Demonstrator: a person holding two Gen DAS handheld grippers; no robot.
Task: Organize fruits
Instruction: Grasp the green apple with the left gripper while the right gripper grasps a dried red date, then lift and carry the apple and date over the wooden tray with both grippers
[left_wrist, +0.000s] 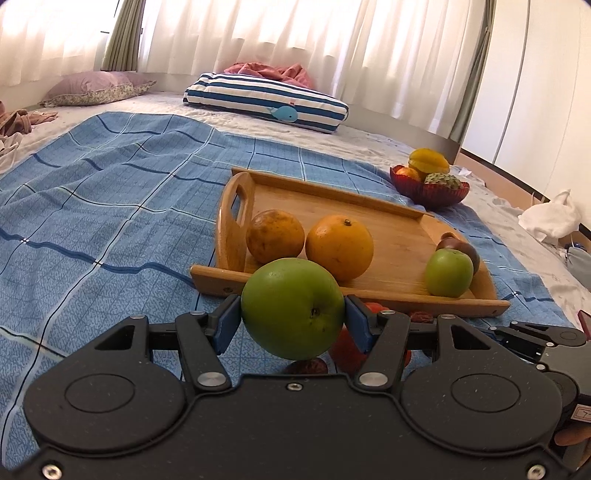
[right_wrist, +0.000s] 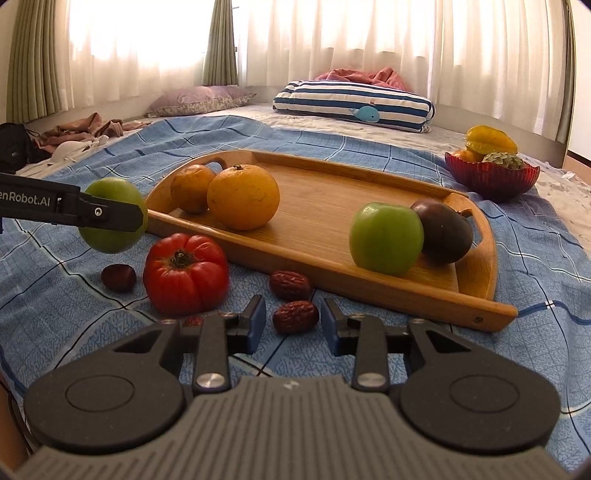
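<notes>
While the left gripper's (left_wrist: 293, 320) fingers clamp a green apple (left_wrist: 293, 308), the right gripper's (right_wrist: 293, 324) stand apart.

The wooden tray (right_wrist: 332, 206) has open floor through its middle, between 2 oranges (right_wrist: 242, 197) at the left end and a green apple (right_wrist: 386, 238) with a dark fruit (right_wrist: 445, 230) at the right. Before its near rim, a red tomato (right_wrist: 184, 273) and 3 dates (right_wrist: 295, 316) crowd the blue cloth (right_wrist: 535, 258).
</notes>
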